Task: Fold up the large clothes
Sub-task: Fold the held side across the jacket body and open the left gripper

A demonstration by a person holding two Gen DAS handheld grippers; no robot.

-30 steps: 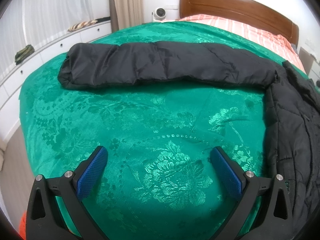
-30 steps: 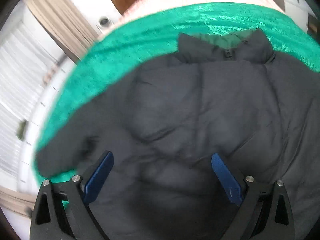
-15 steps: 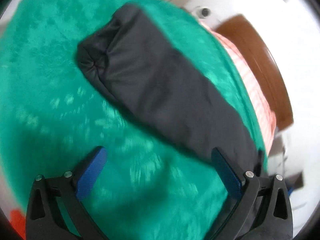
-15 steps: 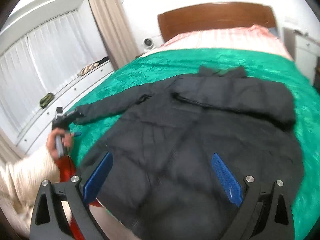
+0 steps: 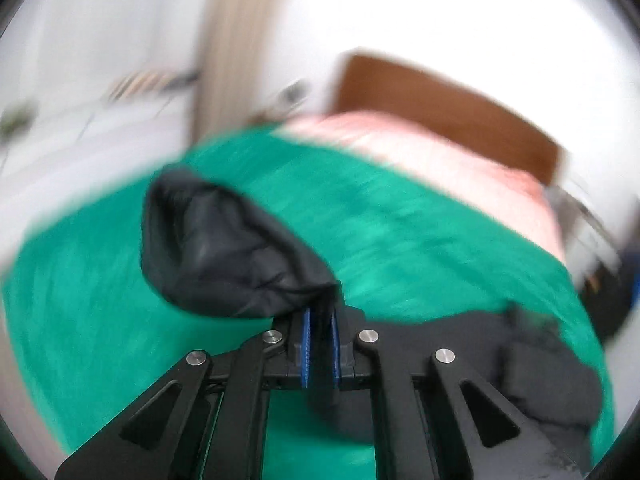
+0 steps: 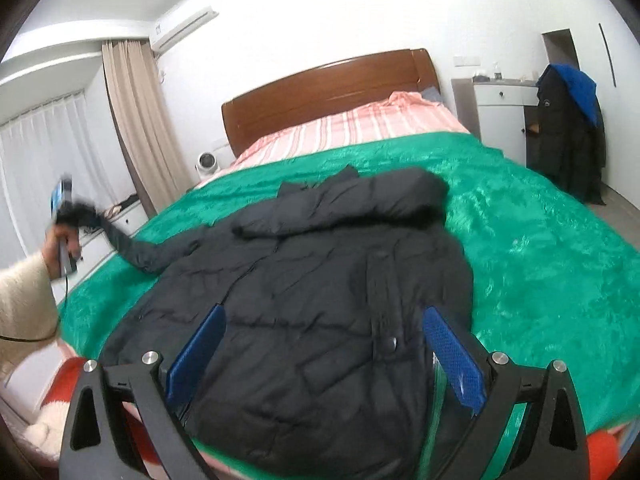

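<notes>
Pinching the sleeve cuff (image 5: 240, 256) between its 2 blue fingers (image 5: 307, 344), my left gripper (image 5: 320, 346) holds it raised above the green bedspread (image 5: 400, 232); that view is badly motion-blurred. My right gripper (image 6: 326, 354) hovers with its fingers (image 6: 454, 360) spread wide and empty, over the hem of the black puffer jacket (image 6: 320, 280). The jacket lies flat on the bedspread, collar toward the headboard (image 6: 320, 92), its other sleeve folded across the chest. From the right wrist view I see the left hand (image 6: 60, 244) lifting the sleeve off the bed's left edge. Farther off sit the pink striped sheet (image 6: 360, 128) and a dark coat (image 6: 568, 128) hanging by the white cabinet (image 6: 500, 116).
</notes>
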